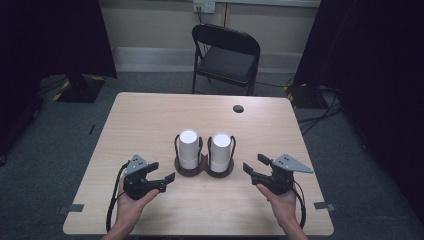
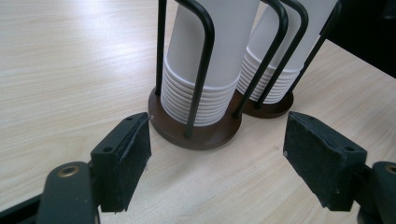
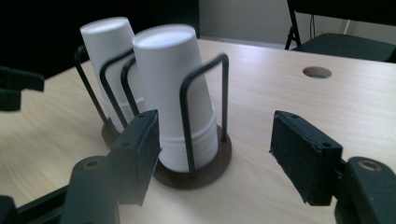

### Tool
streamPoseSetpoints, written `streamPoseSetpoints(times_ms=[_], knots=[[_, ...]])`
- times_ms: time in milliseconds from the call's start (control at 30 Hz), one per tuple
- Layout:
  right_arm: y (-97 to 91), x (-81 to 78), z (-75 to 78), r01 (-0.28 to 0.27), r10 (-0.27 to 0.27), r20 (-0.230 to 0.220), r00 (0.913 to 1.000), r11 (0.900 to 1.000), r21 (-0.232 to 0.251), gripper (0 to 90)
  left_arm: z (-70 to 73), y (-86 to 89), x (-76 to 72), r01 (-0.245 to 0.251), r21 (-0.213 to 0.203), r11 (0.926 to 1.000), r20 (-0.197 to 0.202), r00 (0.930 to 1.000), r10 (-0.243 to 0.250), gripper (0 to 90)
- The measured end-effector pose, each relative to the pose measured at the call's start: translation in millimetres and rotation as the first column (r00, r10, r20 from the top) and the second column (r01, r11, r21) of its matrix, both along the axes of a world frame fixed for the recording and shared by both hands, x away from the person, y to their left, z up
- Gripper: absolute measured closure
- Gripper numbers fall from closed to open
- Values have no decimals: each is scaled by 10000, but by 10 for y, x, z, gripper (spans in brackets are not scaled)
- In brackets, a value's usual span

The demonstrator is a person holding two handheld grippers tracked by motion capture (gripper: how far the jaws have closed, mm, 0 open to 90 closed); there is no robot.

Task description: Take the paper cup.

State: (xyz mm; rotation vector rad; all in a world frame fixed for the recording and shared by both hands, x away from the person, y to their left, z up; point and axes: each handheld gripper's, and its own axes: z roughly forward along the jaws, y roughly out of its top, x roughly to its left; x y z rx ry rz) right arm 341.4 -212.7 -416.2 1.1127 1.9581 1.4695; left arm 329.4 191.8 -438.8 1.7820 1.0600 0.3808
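Dark curtains hang on both sides of the room, and a black folding chair (image 1: pixel 227 55) stands against the far wall on grey carpet. Closer in, a pale wooden desk (image 1: pixel 150 115) carries the work. At its middle are 2 stacks of white paper cups, upside down: the left stack (image 1: pixel 188 147) and the right stack (image 1: pixel 220 150). Each sits inside a black wire holder on a round brown base (image 2: pixel 201 135), and the 2 bases stand just beside each other.

A person's hands come in from the near edge, 1 gripper in each. The left gripper (image 1: pixel 164 171) sits low beside the left stack, its jaws spread wide with only bare desk between them. The right gripper (image 1: pixel 252 163) faces the right stack from the other side, jaws likewise spread and pinching nothing. Smallest of all, a round cable hole (image 1: pixel 238 108) sits toward the far right of the desk.

I'd judge the wire loops to be the main risk. They rise along the sides of each stack, so a pad closing on a cup could catch a wire instead and drag the whole holder. The cups are thin and nested tightly, so a hard squeeze could crush a wall, or several could lift together. With the bases this close, tipping 1 holder would likely knock the other.
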Motion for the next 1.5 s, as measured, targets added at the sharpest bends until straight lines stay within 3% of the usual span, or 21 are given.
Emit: streamPoseSetpoints(times_ms=[100, 133, 200, 400, 667, 1100, 1267, 1500], knots=[[49, 64, 68, -172, 172, -50, 9998, 9999, -13, 327, 11, -4, -11, 16, 8, 10000, 40, 10000, -16, 231], [60, 88, 92, -213, 212, -281, 9994, 9998, -39, 327, 12, -3, -12, 76, -71, 9999, 98, 9999, -75, 231], [81, 134, 170, -301, 299, -232, 9993, 9995, -90, 327, 23, 1, -20, 148, -91, 9998, 282, 9995, -146, 232], [107, 207, 310, -400, 398, -107, 9992, 9991, -164, 328, 28, 4, -27, 160, -84, 9998, 306, 9994, -157, 232], [275, 411, 472, -979, 980, -124, 9951, 9952, 85, 321, 30, -14, -36, 242, -69, 9997, 284, 9993, -240, 232], [634, 695, 483, -1720, 1720, -65, 9851, 9850, -165, 263, 42, -43, -64, 314, 124, 9994, 442, 9985, -319, 233], [712, 751, 385, -1950, 1949, -42, 9808, 9804, -272, 224, 35, -45, -62, 306, 151, 9994, 385, 9988, -311, 233], [761, 796, 242, -1899, 1892, -176, 9818, 9804, -534, 232, 42, -40, -71, 293, 151, 9995, 353, 9989, -298, 238]])
